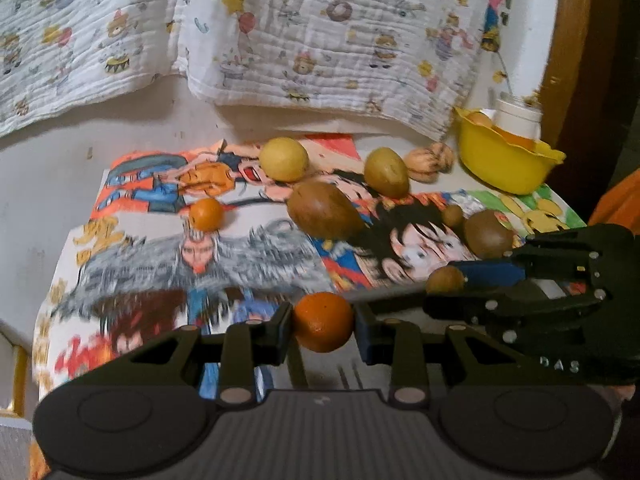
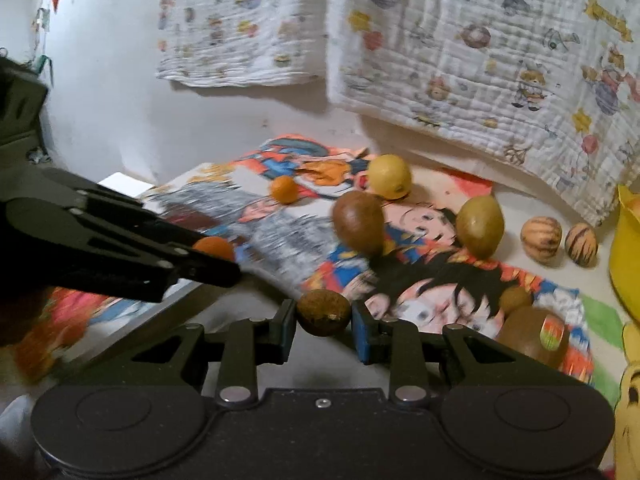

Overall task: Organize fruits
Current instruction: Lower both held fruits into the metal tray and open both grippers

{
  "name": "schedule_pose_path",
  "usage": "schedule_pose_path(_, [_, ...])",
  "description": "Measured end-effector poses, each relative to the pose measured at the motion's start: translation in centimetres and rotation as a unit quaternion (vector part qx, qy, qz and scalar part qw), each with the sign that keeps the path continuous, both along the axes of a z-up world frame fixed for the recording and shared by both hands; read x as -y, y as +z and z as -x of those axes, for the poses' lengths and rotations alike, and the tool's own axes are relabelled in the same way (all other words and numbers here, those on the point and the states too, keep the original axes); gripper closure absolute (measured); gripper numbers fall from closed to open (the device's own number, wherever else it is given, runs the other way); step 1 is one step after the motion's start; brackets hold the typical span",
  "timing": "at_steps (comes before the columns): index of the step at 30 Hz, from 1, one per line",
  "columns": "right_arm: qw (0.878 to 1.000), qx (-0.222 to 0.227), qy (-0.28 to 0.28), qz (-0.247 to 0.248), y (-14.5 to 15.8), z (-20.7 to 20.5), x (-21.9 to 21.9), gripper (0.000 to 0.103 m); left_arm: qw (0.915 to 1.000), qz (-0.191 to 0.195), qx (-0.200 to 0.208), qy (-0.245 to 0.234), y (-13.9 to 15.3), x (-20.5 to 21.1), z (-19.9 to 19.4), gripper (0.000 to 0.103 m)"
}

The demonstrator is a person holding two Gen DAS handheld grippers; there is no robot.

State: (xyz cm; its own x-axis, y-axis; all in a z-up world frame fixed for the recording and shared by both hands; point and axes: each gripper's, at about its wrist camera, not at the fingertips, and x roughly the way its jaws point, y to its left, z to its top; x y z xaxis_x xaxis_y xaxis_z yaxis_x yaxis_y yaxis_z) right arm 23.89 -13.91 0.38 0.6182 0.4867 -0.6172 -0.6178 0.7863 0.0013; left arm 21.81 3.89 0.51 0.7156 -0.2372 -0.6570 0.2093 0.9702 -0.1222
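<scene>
My left gripper [image 1: 323, 326] is shut on a round orange fruit [image 1: 323, 316], held just above the cartoon poster [image 1: 160, 264]. My right gripper [image 2: 324, 318] is shut on a small brown round fruit [image 2: 323, 309]; the left wrist view shows the right gripper [image 1: 448, 288] with this brown fruit [image 1: 444, 278] at the right. The right wrist view has the left gripper [image 2: 216, 260] at the left with its orange fruit [image 2: 214, 246]. On the poster lie a yellow lemon [image 1: 284, 159], a brown pear-shaped fruit [image 1: 324, 210], a yellow-green fruit [image 1: 386, 171], a small orange [image 1: 206, 214] and a kiwi [image 1: 488, 234].
A yellow bowl [image 1: 504, 168] holding a white jar [image 1: 518, 114] stands at the far right. Two striped walnut-like nuts [image 2: 541, 240] lie on the table near it. A small brown fruit [image 2: 515, 299] sits by the kiwi [image 2: 532, 336]. A patterned cloth [image 1: 320, 40] hangs behind.
</scene>
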Motion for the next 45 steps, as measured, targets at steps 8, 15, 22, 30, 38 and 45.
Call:
schedule_pose_path(8, [1.0,-0.013,-0.009,-0.002,-0.2,7.3,0.5,0.071,0.9997,0.01,-0.016,-0.016,-0.2,0.5,5.9,0.067])
schedule_pose_path(15, [0.999,-0.033,-0.017,-0.007,-1.1,10.8,1.2,0.071,0.9995,-0.002,-0.016,-0.026,-0.4,1.6,9.1,0.067])
schedule_pose_path(22, [0.999,-0.038,-0.025,-0.006,-1.4,11.8,1.7,0.071,0.9992,-0.016,-0.023,-0.028,-1.0,2.3,10.4,0.067])
schedule_pose_path(30, [0.998,-0.044,-0.036,-0.019,-1.8,11.9,2.2,0.07,0.9989,-0.025,-0.033,-0.02,-1.8,2.6,10.6,0.067])
schedule_pose_path(38, [0.998,-0.033,-0.046,-0.04,-1.0,13.0,3.3,0.053,0.9999,-0.006,-0.012,-0.01,-0.9,2.1,11.7,0.049])
schedule_pose_path(45, [0.998,-0.019,-0.046,-0.047,-0.1,14.9,4.2,0.027,0.9999,-0.009,0.008,-0.01,-0.1,1.8,13.4,0.023])
